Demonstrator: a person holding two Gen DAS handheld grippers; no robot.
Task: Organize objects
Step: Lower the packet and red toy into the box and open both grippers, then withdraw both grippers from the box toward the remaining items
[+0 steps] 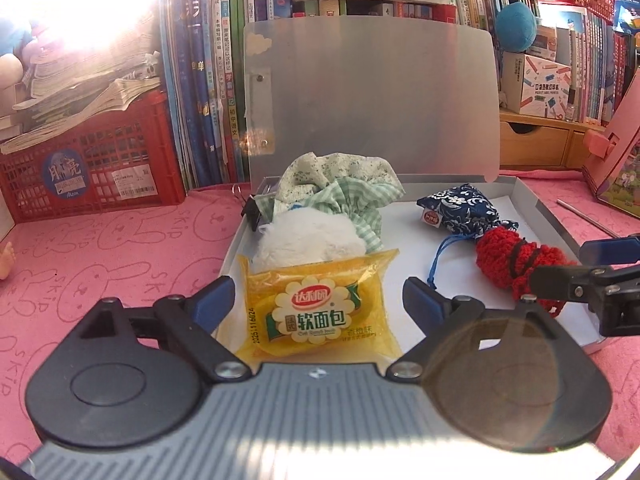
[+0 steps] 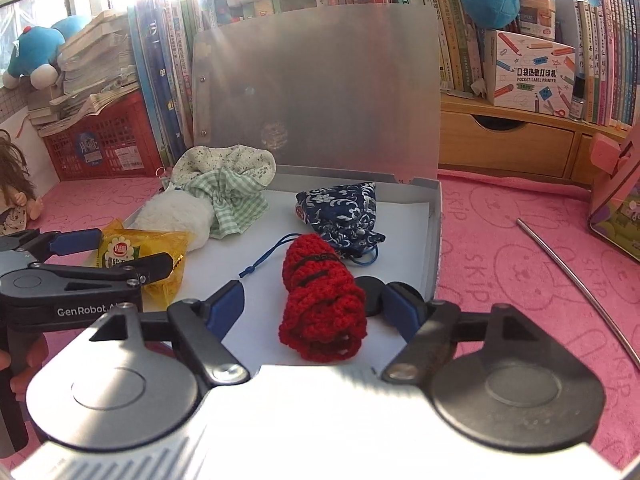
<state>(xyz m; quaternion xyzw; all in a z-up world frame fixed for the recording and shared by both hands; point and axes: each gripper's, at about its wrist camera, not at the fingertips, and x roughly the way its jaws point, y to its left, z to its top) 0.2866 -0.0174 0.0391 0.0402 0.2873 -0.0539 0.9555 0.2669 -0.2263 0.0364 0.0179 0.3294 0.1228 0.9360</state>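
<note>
An open grey box with its lid up sits on the pink mat; it also shows in the right wrist view. Inside lie a yellow bread packet, a white fluffy item, a green checked cloth bundle, a blue floral pouch and a red crochet roll. My left gripper is open, its fingers either side of the packet. My right gripper is open around the red roll.
A red crate with papers stands at the back left beside upright books. A metal rod lies on the mat right of the box. A pink case stands far right, a doll far left.
</note>
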